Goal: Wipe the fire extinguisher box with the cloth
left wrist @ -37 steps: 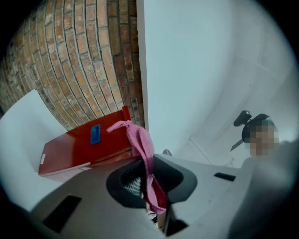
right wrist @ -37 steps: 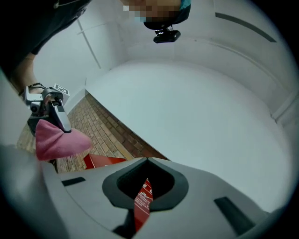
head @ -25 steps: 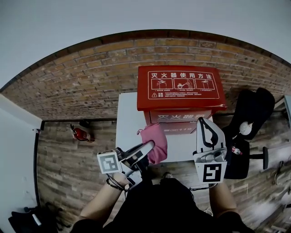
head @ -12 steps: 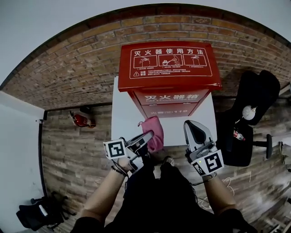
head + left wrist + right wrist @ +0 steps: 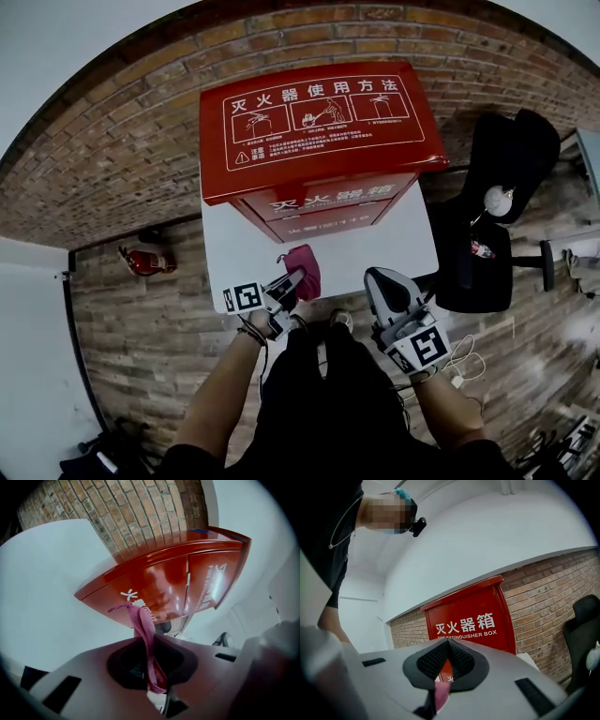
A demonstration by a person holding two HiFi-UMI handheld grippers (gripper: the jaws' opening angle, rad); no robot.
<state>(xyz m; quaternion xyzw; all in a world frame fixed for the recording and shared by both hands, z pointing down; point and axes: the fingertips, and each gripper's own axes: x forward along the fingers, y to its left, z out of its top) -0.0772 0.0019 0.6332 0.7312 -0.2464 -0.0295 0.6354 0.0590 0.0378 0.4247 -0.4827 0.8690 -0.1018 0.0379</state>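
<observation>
The red fire extinguisher box stands on a white platform against the far brick wall. Its front is glossy and its sloped lid carries white instructions. The pink cloth hangs just near of the front panel, pinched in the left gripper's jaws. The right gripper's jaws are together on nothing. Wiping looks about to start, and the next move calls for pressing the cloth against the panel.
</observation>
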